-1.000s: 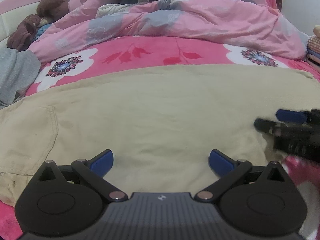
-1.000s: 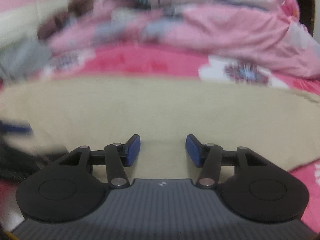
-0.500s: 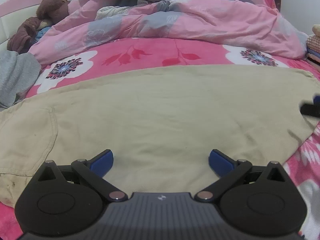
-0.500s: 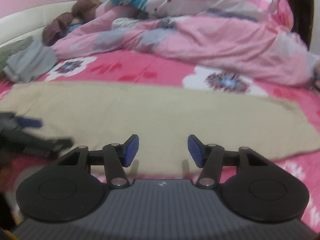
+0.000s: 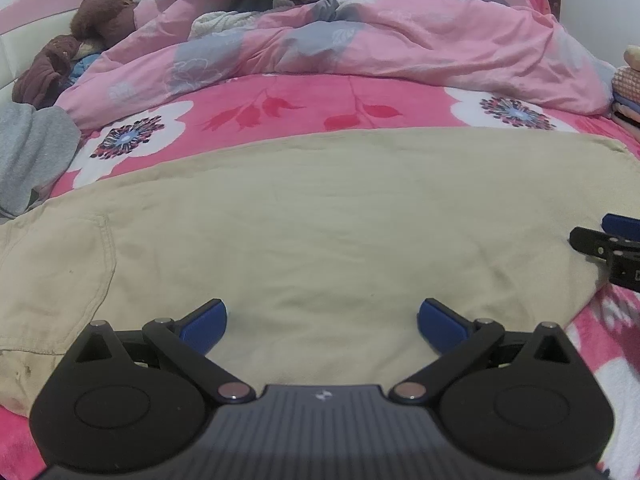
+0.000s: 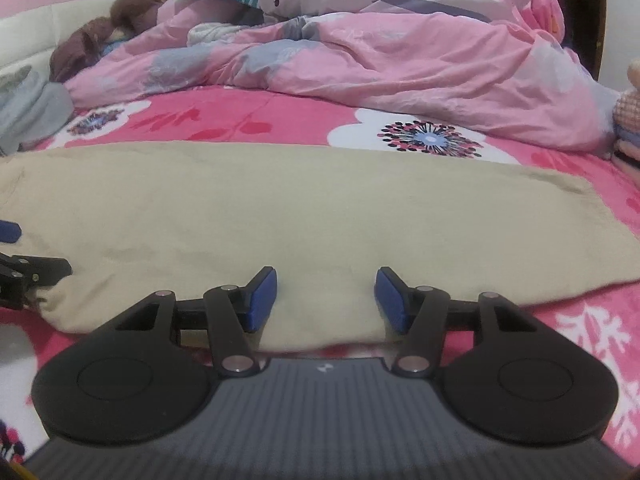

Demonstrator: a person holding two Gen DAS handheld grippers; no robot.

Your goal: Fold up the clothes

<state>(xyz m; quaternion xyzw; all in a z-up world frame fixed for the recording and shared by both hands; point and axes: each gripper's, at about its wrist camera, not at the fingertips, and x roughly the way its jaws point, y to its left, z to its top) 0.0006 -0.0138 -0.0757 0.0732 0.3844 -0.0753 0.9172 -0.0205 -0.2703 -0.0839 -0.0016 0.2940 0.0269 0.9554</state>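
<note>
I hold L gripper [image 5: 322, 320] and R gripper [image 6: 326, 296] spread, both empty, over beige trousers [image 5: 320, 220] flat on bed [image 5: 300, 104].

We see a bed [image 5: 304, 104] covered in a pink floral sheet. Directly on it lies a beige garment [image 5: 320, 220], spread flat along the near edge. A rumpled pink duvet [image 5: 360, 44] is heaped toward the far edge — a grey garment [image 5: 32, 152] at the left edge, folded stacked cloths [image 5: 626, 92] at the right.
</note>
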